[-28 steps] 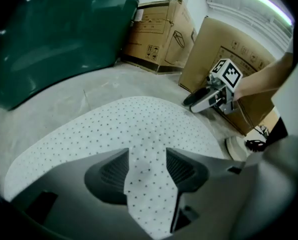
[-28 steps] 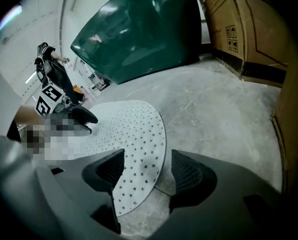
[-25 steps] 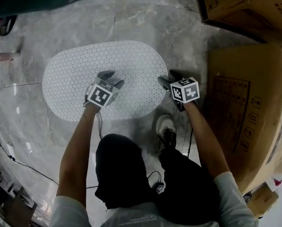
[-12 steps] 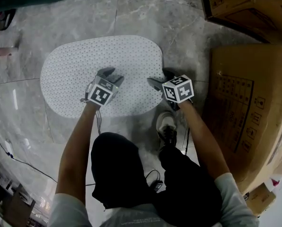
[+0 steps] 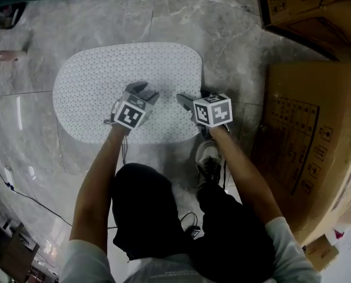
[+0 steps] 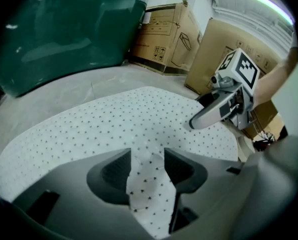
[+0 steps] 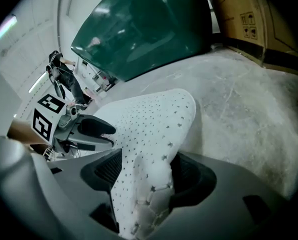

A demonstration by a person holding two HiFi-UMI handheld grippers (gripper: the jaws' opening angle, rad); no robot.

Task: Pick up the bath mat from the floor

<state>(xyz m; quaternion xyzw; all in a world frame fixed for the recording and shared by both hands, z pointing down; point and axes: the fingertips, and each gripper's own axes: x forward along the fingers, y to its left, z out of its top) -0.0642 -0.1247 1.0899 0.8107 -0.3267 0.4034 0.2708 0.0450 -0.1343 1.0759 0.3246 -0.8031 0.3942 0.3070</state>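
Observation:
The white dotted bath mat (image 5: 105, 78) lies on the grey marble floor, its right side drawn in to a squarer corner. My left gripper (image 5: 141, 91) is over the mat's near middle. In the left gripper view, my left gripper (image 6: 146, 154) has a raised fold of the mat (image 6: 104, 124) filling the gap between its pads after its jaws just closed a little. My right gripper (image 5: 193, 97) is at the mat's near right edge. In the right gripper view, my right gripper (image 7: 146, 166) has the bunched mat (image 7: 154, 119) pressed between its pads after its jaws just widened a little.
Large cardboard boxes (image 5: 305, 140) stand close on the right, with more (image 5: 311, 5) at the back right. A dark green bulky object (image 6: 64, 29) sits beyond the mat. The person's shoe (image 5: 208, 158) is just behind the mat's near edge. Cables (image 5: 10, 187) lie at the left.
My right gripper has moved left toward the left gripper, pulling the mat's right edge inward. The left gripper has stayed about where it was.

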